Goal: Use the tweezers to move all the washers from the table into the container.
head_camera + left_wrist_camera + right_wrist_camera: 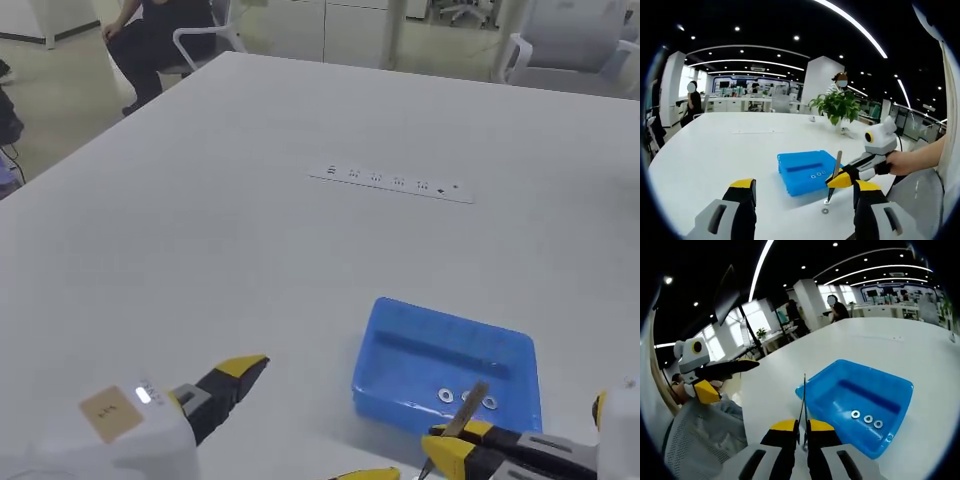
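Note:
A blue container [400, 345] stands on the white table [250, 230] with three washers [467, 398] in its near end. My right gripper [450, 445] is shut on the metal tweezers [466, 410], just in front of the container. In the left gripper view the tweezers [836, 167] point down at two washers [825, 210] lying on the table beside the container [795, 182]. My left gripper [310, 420] is wide open to the left of the container, with nothing in it. The right gripper view shows the tweezers [804, 390] rising from the closed jaws beside the container [890, 390].
A flush socket strip [392, 183] is set in the table's middle. A person [150, 40] sits at the far left corner, and chairs [570, 45] stand behind the table. A potted plant [837, 107] is on the far side.

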Tool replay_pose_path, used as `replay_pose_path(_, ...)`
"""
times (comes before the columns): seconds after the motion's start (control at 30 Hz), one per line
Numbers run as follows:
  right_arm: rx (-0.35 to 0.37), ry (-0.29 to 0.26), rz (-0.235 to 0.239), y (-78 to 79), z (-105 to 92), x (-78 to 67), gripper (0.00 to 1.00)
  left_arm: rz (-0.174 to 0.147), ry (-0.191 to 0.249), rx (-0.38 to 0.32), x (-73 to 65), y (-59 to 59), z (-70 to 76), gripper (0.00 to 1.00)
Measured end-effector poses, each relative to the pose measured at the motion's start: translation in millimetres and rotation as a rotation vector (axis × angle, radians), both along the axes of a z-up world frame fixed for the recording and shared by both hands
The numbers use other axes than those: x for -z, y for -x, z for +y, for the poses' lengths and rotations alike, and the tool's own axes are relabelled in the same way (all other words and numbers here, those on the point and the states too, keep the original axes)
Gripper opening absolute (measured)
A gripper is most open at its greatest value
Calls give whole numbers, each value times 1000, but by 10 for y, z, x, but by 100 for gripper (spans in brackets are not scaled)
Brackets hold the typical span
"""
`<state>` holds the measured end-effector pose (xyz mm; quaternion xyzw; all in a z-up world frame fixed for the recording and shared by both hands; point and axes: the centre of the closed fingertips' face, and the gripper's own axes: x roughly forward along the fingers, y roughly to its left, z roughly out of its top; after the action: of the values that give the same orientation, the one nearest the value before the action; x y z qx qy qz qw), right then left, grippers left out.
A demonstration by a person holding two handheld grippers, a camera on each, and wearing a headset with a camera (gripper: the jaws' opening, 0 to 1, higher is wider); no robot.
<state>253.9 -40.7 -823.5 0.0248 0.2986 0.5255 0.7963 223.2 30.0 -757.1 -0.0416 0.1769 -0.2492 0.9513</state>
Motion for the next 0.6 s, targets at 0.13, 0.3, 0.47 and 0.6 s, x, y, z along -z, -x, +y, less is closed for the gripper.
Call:
replay_pose_path(0.13,-8,16,-8,-1,3,41,4,0,3,2,-4,2,-1,81)
replay_pose_path(0.3,-26,28,-6,19,11,92,4,1,-1,5,0,3,-2,81)
replay_pose_path(0.47,-47,36,-23,49,18,88,4,-1,-2,2,-3,-2,5,81)
replay_pose_path(0.6,-104,79,-92,104,33,79,4,-1,-5,3,-2,-1,1,81)
